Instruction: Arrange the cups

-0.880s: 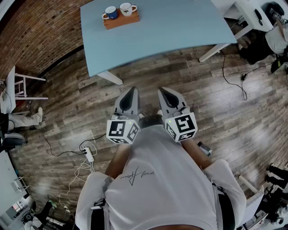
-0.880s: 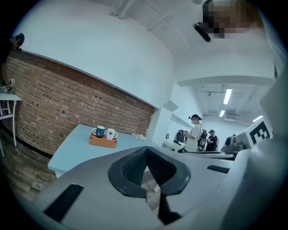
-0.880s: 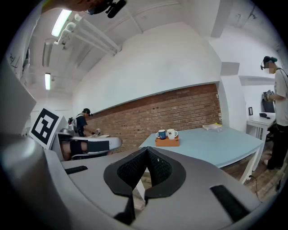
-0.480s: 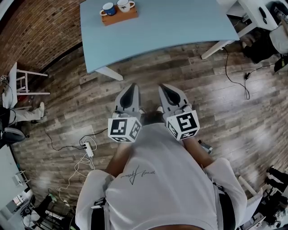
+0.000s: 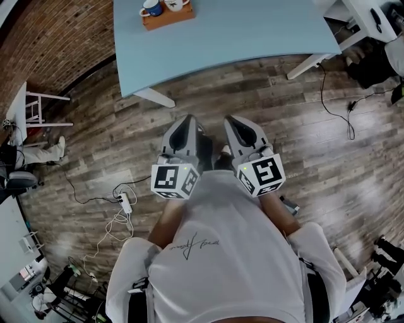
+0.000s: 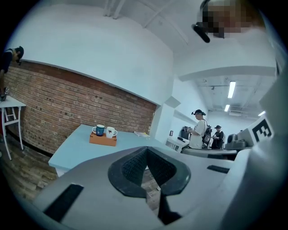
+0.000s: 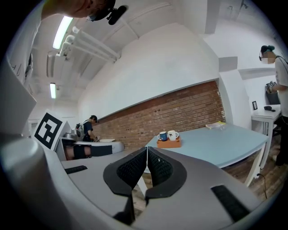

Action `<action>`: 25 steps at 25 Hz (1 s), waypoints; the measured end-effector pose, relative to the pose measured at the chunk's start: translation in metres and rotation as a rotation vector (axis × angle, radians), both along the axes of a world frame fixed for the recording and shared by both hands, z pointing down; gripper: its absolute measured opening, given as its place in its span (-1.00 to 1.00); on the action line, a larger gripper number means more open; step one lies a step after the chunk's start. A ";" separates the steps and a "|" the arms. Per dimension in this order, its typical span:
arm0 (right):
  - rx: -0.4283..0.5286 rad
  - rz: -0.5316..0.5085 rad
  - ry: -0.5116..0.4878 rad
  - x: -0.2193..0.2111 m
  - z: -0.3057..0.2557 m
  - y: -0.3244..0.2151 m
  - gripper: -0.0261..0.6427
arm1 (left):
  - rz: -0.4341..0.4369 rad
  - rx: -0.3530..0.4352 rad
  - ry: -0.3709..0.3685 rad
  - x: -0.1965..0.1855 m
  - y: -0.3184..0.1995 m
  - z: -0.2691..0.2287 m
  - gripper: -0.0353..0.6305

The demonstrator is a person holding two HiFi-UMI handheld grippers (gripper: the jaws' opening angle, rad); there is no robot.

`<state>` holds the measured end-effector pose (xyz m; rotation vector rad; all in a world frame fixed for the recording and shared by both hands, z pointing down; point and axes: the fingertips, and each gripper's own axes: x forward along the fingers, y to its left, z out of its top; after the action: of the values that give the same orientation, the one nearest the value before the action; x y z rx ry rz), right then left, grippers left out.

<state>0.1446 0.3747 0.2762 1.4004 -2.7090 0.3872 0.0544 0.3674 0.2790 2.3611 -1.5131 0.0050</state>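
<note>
well, both of my tongs are closed and empty: the left gripper (image 5: 187, 123) and the right gripper (image 5: 233, 121) sit side by side close to my belly, jaws pressed together with nothing between them, aimed roughly at the light blue table (image 5: 252, 31). the cups are well apart from me, toward the table's far side by the brick wall (image 6: 67, 103): a blue cup (image 5: 151, 8) and a white cup (image 5: 177, 4) stand upright, just beside each other on a small wooden tray (image 5: 168, 17). the first risk, as i judge it, is arriving with the jaws shut, which would shove a cup over or off the tray instead of gripping it, so i'd need to open well before i get close. the two cups stand so near each other that going for one may knock the other. the tray looks light, so a sideways push could slide it along the smooth top. on the way there, the power strip (image 5: 125, 203) and its cables lie on the wooden floor (image 5: 303, 164) to my left, a tripping risk if i drift that way.
</note>
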 end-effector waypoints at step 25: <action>-0.034 -0.052 0.067 -0.068 0.010 -0.130 -0.86 | 0.044 -0.021 0.052 -0.044 -0.136 0.013 -0.87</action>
<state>0.0761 0.2450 0.2858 1.3075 -2.6662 0.3747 0.0102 0.2311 0.2918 2.3588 -1.4299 -0.0291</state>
